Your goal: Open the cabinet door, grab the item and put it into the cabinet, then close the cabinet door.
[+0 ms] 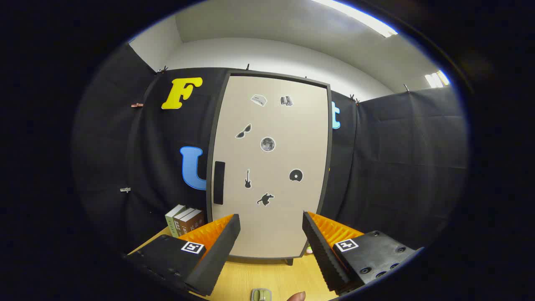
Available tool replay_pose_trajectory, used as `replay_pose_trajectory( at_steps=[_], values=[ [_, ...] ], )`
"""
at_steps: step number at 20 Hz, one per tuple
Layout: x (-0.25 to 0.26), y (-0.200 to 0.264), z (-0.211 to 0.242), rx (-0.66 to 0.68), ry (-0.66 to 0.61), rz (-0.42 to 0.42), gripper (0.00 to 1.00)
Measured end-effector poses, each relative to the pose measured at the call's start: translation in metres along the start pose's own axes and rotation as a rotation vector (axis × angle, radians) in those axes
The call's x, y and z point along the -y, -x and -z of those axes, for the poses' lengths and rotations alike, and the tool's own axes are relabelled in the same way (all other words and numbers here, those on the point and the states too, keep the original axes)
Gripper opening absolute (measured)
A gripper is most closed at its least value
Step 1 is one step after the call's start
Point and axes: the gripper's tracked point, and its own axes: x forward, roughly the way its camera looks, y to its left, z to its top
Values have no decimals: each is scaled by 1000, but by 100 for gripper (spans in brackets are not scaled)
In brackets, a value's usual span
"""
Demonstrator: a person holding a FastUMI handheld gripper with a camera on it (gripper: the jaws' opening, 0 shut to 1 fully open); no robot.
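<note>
Fingers spread wide before the closed cabinet.

The gripper [271, 225] holds nothing; the cabinet door [271, 167] fills centre frame, handle [219, 182] at its left edge, books [185, 220] lower left, a small green item [261, 294] on the worktop [246, 280] at bottom centre.

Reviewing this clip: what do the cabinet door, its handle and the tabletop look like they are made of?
Cabinet door: smooth matte beige panel, probably laminated board, with a dark edge band and flat stickers. Handle: black, matte, likely plastic, though that is unclear. Tabletop: light wood grain, possibly veneer or laminate. The gripper is open, its fingers holding nothing, short of the closed door.
</note>
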Motion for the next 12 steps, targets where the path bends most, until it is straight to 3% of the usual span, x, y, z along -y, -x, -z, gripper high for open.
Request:
replay_pose_trajectory(
  at_steps=[12],
  values=[
    [9,-13,13,-14,-6,13,97]
  ],
)
